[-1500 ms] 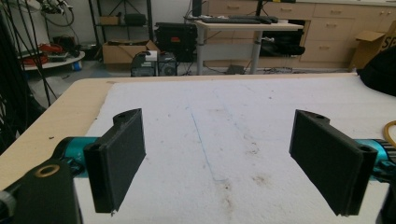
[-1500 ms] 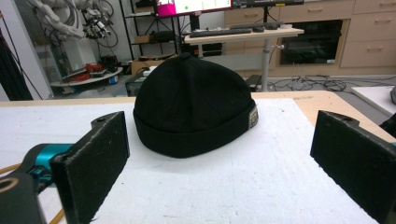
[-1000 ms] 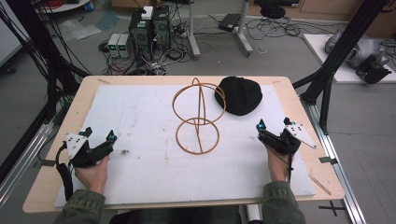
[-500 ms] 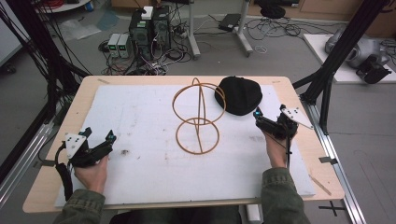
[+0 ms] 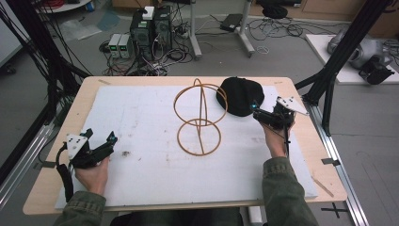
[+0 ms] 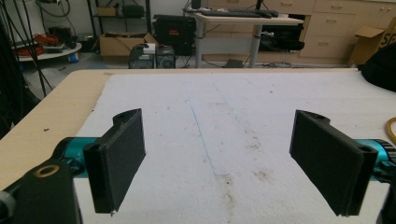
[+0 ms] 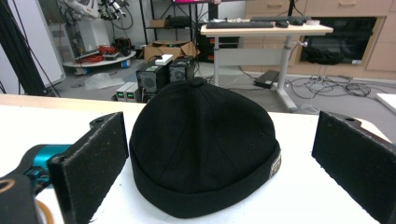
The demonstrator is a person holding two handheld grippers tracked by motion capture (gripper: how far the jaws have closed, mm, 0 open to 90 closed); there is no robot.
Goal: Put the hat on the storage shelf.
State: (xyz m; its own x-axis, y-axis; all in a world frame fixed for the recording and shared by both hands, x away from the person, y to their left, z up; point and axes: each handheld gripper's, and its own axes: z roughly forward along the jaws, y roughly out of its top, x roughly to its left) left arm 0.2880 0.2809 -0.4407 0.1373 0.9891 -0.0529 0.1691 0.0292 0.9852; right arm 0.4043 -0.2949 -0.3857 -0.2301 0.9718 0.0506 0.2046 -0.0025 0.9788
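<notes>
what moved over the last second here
The right gripper went forward and inward across the table toward the black hat, fingers open and now framing it without gripping. The left gripper stayed put near the front left, open. The hat and the wooden ring stand have not shifted.

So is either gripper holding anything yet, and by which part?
Nothing is held. The right gripper has its jaws open either side of the black cap; the left gripper is open over bare foam.

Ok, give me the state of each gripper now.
Left gripper: open, holding nothing, over the white mat.
Right gripper: open, jaws either side of the black cap, not gripping it.
</notes>
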